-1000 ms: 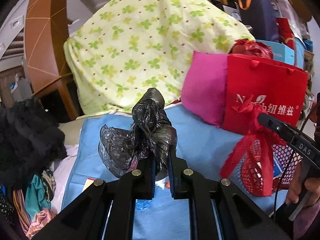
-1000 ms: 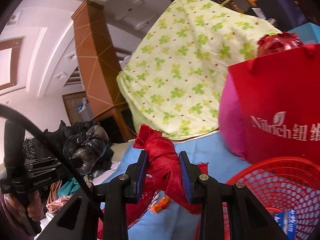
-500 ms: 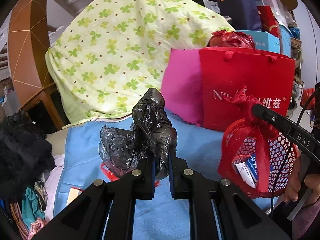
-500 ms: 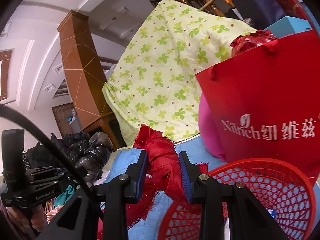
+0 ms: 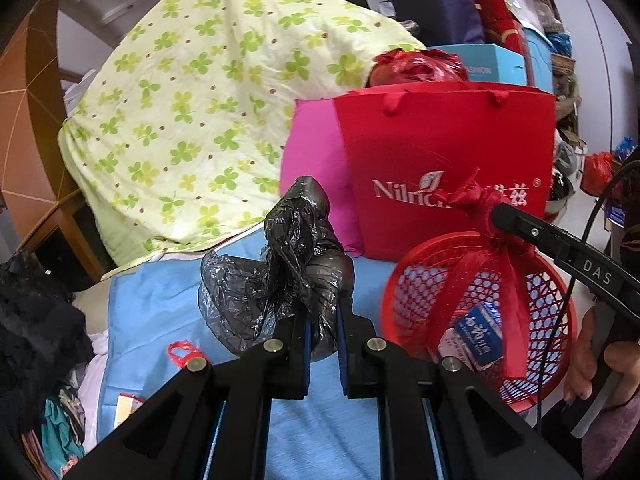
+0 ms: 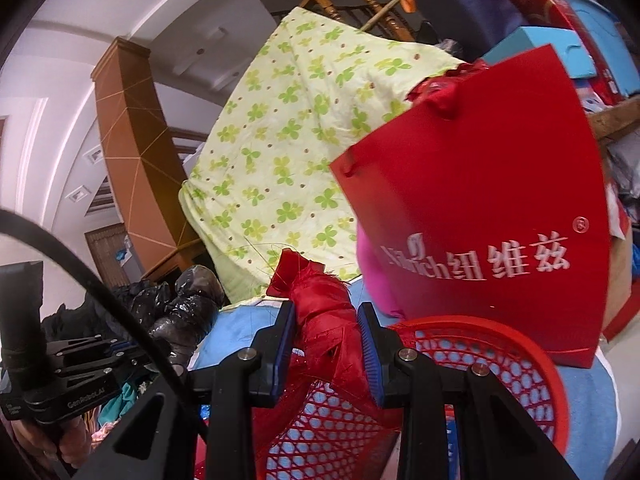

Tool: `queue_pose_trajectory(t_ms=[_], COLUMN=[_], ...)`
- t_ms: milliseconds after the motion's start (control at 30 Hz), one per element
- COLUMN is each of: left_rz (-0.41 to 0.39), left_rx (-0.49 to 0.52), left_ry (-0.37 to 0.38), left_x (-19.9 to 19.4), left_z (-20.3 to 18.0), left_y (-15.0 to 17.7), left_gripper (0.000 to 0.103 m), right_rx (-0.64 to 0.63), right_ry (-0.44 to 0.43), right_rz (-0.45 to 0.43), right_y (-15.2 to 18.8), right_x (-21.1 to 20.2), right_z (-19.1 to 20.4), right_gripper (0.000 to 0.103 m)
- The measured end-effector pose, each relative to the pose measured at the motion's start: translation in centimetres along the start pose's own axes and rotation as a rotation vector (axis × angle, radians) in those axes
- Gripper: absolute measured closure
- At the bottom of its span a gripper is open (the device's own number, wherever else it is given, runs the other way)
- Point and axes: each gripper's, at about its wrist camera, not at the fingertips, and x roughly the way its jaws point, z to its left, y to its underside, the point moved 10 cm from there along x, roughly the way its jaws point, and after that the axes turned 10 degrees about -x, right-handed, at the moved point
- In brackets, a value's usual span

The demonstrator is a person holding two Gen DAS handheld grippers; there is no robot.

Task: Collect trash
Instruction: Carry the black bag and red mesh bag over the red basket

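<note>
Black tongs (image 5: 323, 322) with blue pads (image 6: 371, 354), silver screws, black cable.

Left gripper (image 5: 323, 316) pinched tight on something, right gripper (image 6: 326, 344) clamped too, both held up side by side.

I can't read the small carton (image 5: 478, 334) in the red basket (image 5: 404, 300); the ribbon (image 5: 512, 300) covers its side

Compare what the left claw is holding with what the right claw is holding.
The left claw pinches a crumpled black plastic bag, glossy film bunched loosely. The right claw clamps a red ribbon bundle, woven and fraying, that runs down to the red basket; the black plastic bag is tied to nothing visible. Both are soft and squeezed between shut claw fingers.
</note>
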Motion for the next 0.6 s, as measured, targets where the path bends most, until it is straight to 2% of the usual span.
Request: queue_pose_trajectory(t_ms=[233,600], left_rz=[0.014,0.051], left_rx=[0.042,0.073], left_ry=[0.031,0.050], left_x=[0.9,2.5], left_z=[-3.2,-5.1], left_y=[0.1,0.9], left_gripper=[0.091,0.091], right_rx=[0.038,0.102], right_ry=[0.017,0.059], right_rz=[-0.018,-0.023], right_y=[-0.2,-0.1], right_x=[-0.8,-1.7], right_z=[-1.7,-3.9], right_gripper=[0.069,0.067])
